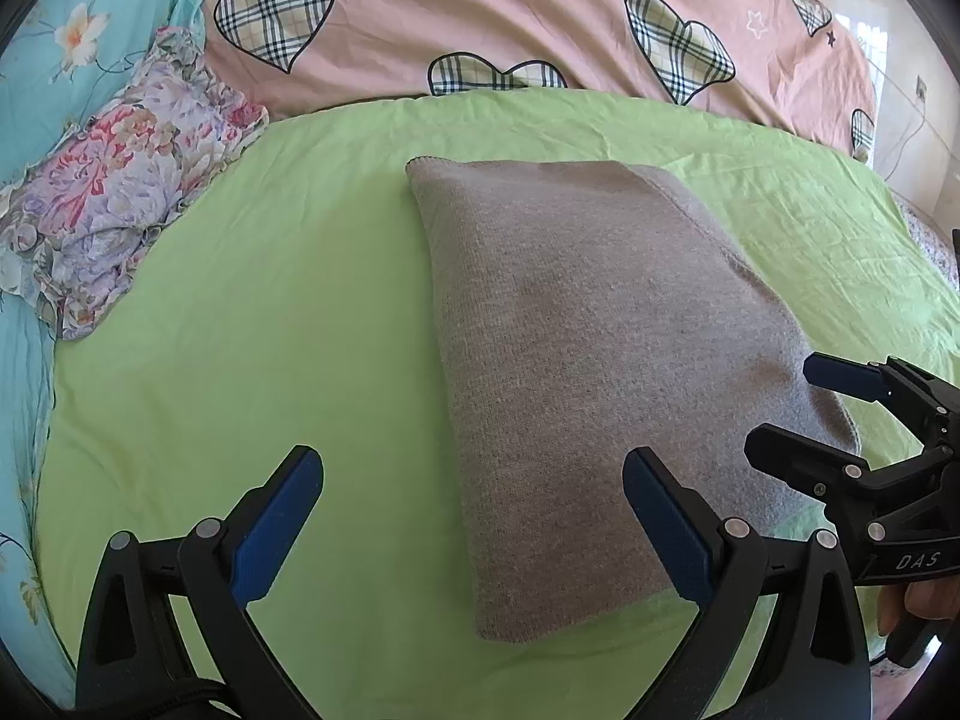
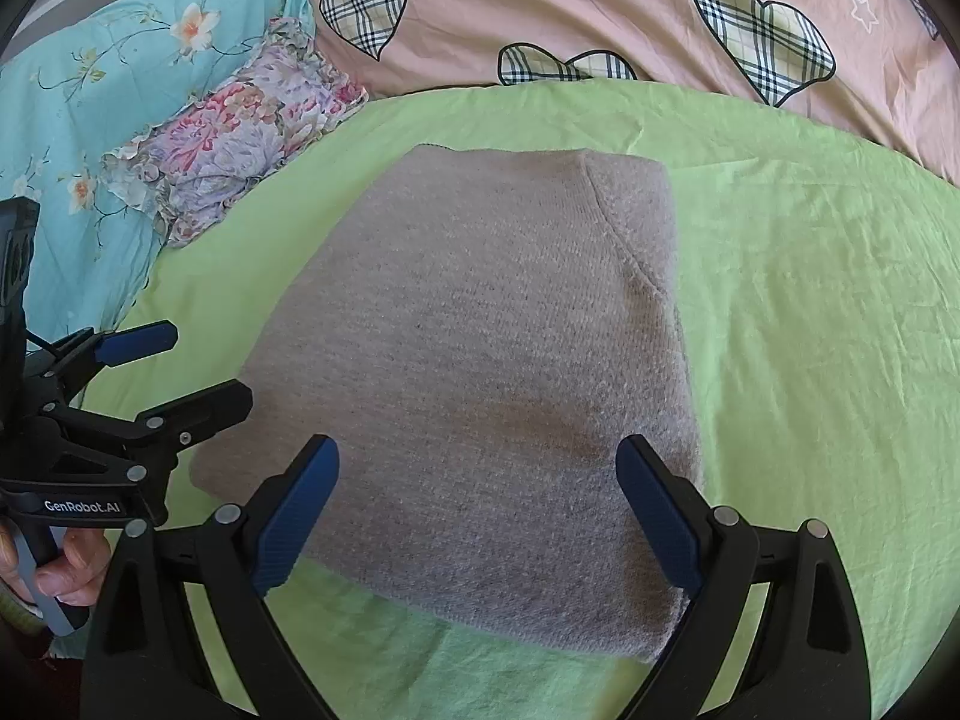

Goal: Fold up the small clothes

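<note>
A grey knit garment point(image 1: 588, 348) lies folded into a long rectangle on the green sheet point(image 1: 270, 330); it also shows in the right wrist view point(image 2: 492, 372). My left gripper point(image 1: 474, 516) is open and empty, just above the garment's near left corner. My right gripper point(image 2: 477, 510) is open and empty over the garment's near edge. The right gripper shows in the left wrist view point(image 1: 792, 408) at the garment's right edge. The left gripper shows in the right wrist view point(image 2: 192, 366) at the garment's left edge.
A crumpled floral garment point(image 1: 120, 180) lies at the sheet's far left, also in the right wrist view point(image 2: 240, 126). A pink quilt with plaid hearts point(image 1: 510, 18) runs along the back. A blue floral cover point(image 2: 90, 90) lies at the left.
</note>
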`<action>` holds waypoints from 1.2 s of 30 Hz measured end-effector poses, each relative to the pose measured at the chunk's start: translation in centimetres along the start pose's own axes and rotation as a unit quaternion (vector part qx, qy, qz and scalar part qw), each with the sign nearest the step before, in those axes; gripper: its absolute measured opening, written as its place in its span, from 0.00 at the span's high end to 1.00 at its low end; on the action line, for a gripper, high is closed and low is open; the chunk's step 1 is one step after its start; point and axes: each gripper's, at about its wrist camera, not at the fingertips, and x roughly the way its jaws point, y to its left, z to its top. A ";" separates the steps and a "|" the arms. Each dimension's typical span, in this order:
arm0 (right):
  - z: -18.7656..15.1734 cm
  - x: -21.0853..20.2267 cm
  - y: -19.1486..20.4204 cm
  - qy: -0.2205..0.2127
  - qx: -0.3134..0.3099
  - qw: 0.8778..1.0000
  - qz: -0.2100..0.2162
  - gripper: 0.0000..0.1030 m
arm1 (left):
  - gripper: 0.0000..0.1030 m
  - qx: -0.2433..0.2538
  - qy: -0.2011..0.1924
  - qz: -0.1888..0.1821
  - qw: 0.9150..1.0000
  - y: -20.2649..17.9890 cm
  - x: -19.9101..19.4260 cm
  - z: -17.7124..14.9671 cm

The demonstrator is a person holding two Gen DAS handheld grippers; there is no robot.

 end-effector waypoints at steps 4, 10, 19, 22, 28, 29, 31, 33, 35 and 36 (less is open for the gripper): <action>0.0 -0.1 0.2 0.000 0.000 1.000 -0.001 0.09 | 0.02 0.001 0.000 -0.001 1.000 0.0 0.0 0.0; 0.0 -0.2 0.2 0.000 0.000 1.000 -0.001 0.09 | 0.02 0.000 0.000 0.000 1.000 -0.1 -0.1 0.0; 0.1 -0.2 0.1 -0.001 0.000 1.000 0.000 0.09 | 0.02 0.001 0.000 -0.005 1.000 -0.1 -0.2 0.1; 0.2 -0.4 0.1 -0.001 0.001 1.000 0.000 0.09 | 0.02 0.003 -0.001 -0.006 1.000 -0.2 -0.3 0.1; 0.3 -0.5 0.2 -0.002 0.001 1.000 0.000 0.09 | 0.02 0.005 -0.002 -0.008 1.000 -0.1 -0.3 0.3; 0.3 -0.5 0.3 -0.003 0.001 1.000 0.000 0.09 | 0.02 0.005 -0.002 -0.008 1.000 -0.1 -0.3 0.3; 0.4 -0.5 0.3 -0.003 0.000 1.000 0.000 0.09 | 0.02 0.005 -0.002 -0.008 1.000 -0.2 -0.3 0.3; 0.4 -0.5 0.3 -0.003 0.001 1.000 0.001 0.09 | 0.02 0.005 -0.002 -0.008 1.000 -0.2 -0.3 0.3; 0.4 -0.5 0.2 -0.003 0.001 1.000 0.001 0.09 | 0.02 0.005 -0.003 -0.008 1.000 -0.2 -0.3 0.3; 0.4 -0.5 0.2 -0.003 0.001 1.000 0.001 0.09 | 0.02 0.005 -0.003 -0.008 1.000 -0.2 -0.2 0.4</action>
